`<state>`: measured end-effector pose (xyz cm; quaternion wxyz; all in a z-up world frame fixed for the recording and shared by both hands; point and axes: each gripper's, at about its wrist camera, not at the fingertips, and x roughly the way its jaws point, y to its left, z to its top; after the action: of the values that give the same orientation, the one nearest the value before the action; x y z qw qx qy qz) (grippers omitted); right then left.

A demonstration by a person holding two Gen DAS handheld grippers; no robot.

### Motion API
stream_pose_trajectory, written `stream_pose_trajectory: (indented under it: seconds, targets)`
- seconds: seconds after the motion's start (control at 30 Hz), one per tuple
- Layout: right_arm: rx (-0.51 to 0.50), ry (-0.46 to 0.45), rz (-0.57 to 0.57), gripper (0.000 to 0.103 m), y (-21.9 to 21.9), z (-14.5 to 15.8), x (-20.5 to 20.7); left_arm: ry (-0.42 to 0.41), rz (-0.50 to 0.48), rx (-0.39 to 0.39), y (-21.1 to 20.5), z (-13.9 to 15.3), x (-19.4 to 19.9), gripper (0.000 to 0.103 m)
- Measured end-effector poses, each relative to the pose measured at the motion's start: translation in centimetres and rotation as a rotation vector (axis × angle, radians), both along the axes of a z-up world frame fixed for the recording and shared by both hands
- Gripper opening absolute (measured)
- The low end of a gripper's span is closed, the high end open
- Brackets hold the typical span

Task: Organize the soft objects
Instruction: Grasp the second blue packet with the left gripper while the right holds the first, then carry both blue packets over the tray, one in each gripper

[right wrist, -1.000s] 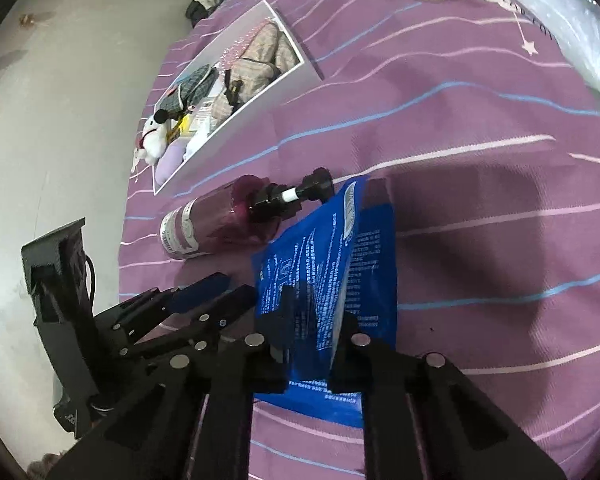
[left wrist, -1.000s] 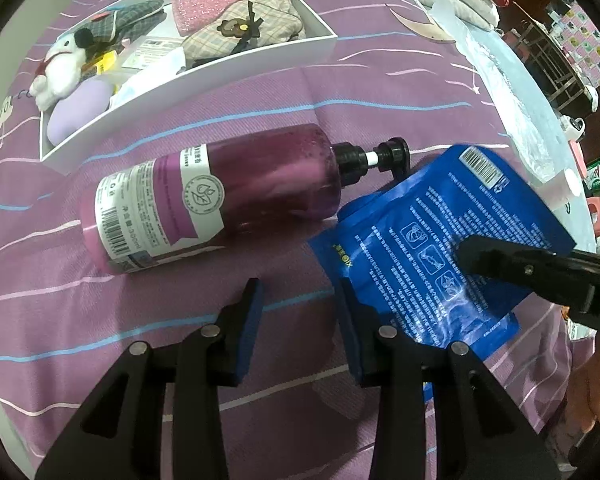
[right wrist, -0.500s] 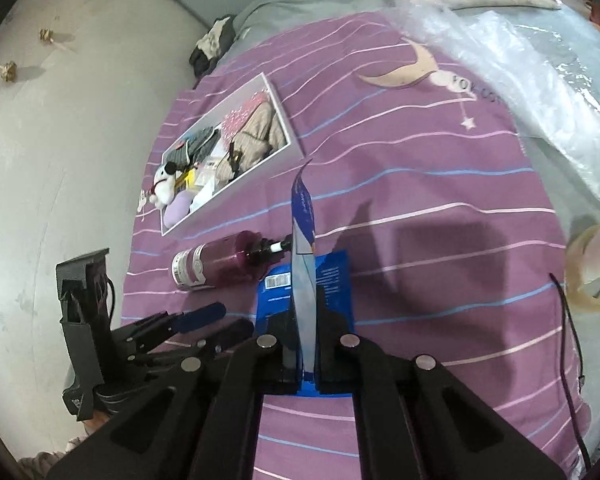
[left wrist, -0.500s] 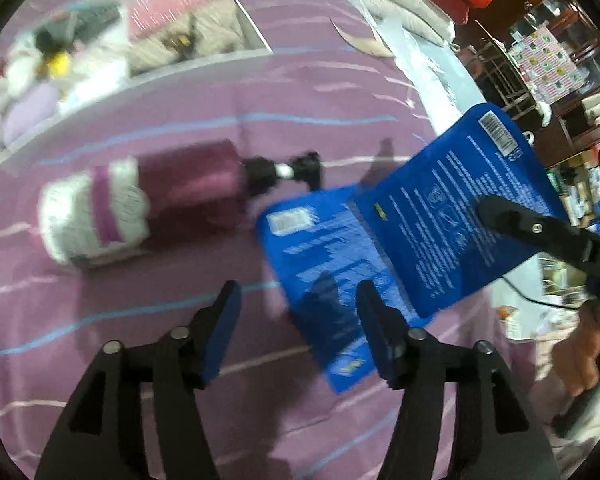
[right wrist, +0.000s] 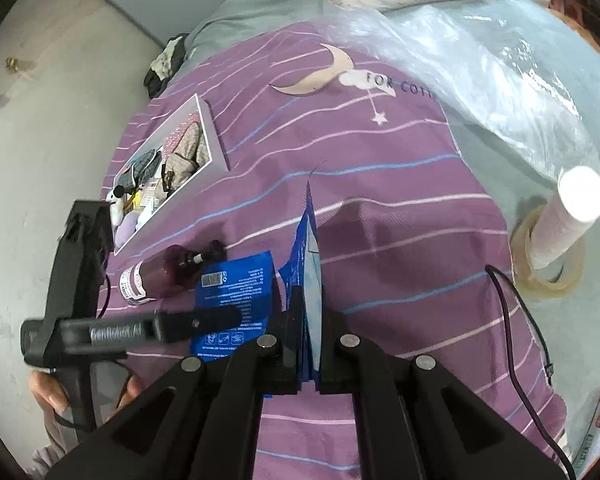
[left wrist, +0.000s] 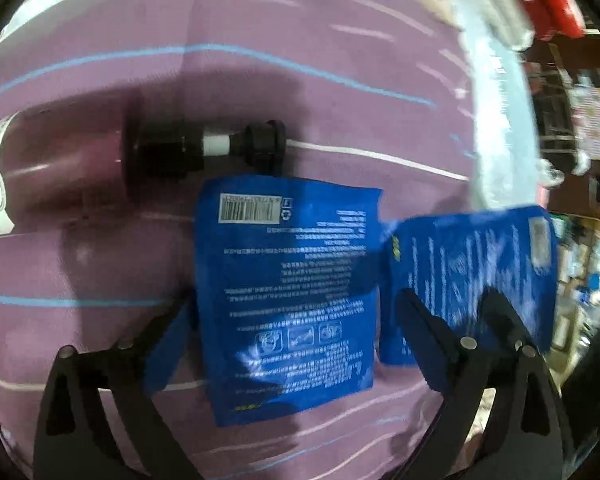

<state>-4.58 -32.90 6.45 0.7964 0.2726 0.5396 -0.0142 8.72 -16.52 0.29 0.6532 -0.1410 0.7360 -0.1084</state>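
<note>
Right claw (right wrist: 309,364) is clamped on one blue pouch (right wrist: 309,264); left claw (left wrist: 296,344) is opening over the second pouch (left wrist: 288,280) beside the bottle (left wrist: 60,168), tray (right wrist: 216,148) still waiting

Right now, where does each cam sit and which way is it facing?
Left wrist: on the left gripper, looking steeply down at a flat blue printed pouch on the purple striped bedsheet; its opening jaws straddle the pouch.
Right wrist: on the right gripper, shut on a second blue pouch held edge-on; a hand shows.
Shared: both pouches, purple pump bottle.
</note>
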Motion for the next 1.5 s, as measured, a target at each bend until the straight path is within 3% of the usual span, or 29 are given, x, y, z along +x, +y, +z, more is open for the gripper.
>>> stream_pose_trajectory:
  seconds: [0.13, 0.33, 0.47, 0.53, 0.7, 1.17, 1.5]
  targets:
    - [0.031, -0.004, -0.008, 0.002, -0.6, -0.8, -0.4, -0.008, -0.069, 0.141, -2.6, -0.6, 0.0, 0.102]
    - [0.049, -0.016, -0.046, 0.002, -2.0, -0.8, -1.3, -0.087, -0.183, 0.351, -5.9, -1.9, -1.7, 0.102]
    - [0.057, -0.021, -0.042, 0.002, -1.9, -0.6, -1.5, -0.123, -0.157, 0.338, -5.3, -1.2, -2.4, 0.097]
    - [0.061, -0.025, -0.032, 0.002, -1.7, -0.5, -1.4, -0.141, -0.144, 0.343, -4.1, -0.2, -3.6, 0.083]
    - [0.079, -0.029, -0.010, 0.002, -0.9, -0.1, -1.2, -0.159, -0.122, 0.329, -2.8, 1.2, -4.5, 0.067]
    - [0.071, -0.049, 0.053, 0.002, 1.8, 2.6, -0.1, -0.126, -0.120, 0.148, 1.4, 5.0, -6.0, 0.063]
    - [0.035, -0.055, 0.108, 0.002, 4.2, 4.8, 1.4, -0.208, -0.140, 0.123, 3.8, 9.7, -6.6, 0.063]
